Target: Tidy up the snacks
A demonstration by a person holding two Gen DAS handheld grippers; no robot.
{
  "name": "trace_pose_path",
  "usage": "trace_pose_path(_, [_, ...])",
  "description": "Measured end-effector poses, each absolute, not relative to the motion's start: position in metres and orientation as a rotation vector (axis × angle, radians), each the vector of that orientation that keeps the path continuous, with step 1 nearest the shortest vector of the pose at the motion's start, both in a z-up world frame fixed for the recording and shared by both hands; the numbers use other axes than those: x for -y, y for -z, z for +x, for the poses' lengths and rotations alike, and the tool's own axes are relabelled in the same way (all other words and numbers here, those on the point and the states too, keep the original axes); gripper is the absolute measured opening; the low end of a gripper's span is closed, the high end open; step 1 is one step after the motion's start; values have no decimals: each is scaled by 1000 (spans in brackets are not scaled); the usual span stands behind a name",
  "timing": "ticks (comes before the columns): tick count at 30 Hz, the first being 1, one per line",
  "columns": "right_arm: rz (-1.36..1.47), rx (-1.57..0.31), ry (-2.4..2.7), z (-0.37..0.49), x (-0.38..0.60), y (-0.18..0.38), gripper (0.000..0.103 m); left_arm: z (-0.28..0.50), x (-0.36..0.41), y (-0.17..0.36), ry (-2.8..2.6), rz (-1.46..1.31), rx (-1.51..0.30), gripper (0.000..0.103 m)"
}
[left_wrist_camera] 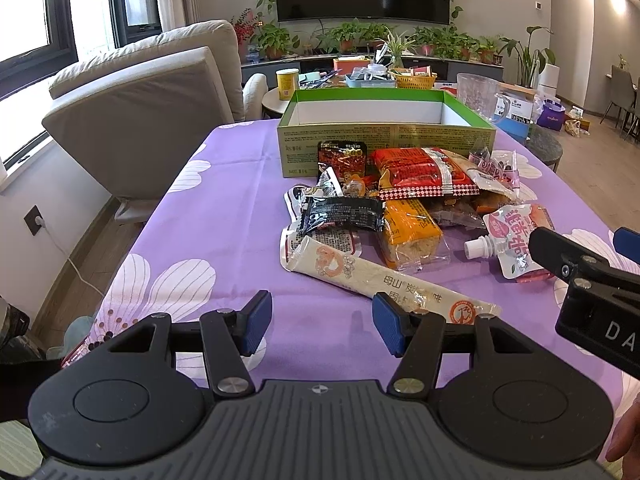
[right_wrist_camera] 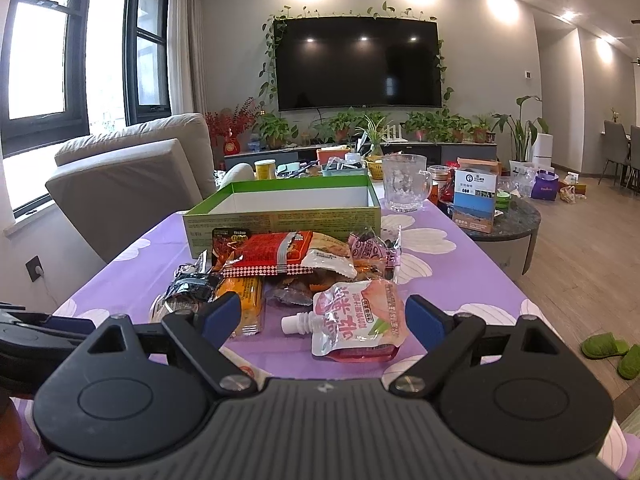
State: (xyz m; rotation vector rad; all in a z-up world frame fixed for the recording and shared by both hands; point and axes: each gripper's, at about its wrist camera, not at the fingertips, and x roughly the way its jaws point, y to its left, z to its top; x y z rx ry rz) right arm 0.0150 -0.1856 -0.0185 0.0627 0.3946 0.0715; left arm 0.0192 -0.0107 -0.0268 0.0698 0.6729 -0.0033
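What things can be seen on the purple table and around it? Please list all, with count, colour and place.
box: one, green outside, white inside, open, far end of the table
tablecloth: one, purple with white flowers, covering the table
snack packets: a pile of several, red, black and orange, in front of the box
spout pouch: one, pink and white, near edge of the pile
long stick packet: one, white, nearest the left gripper
glass jug: one, clear, right of the box
television: one, black, on the wall
left gripper: open, nothing between its fingers
right gripper: open, before the pouch
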Motion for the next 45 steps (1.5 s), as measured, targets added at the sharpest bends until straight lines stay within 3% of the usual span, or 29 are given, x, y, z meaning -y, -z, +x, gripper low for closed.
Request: trace_pose_path(45, [128,-419,-43,15,199,29,54,20,14,31,-10,58,-693,53])
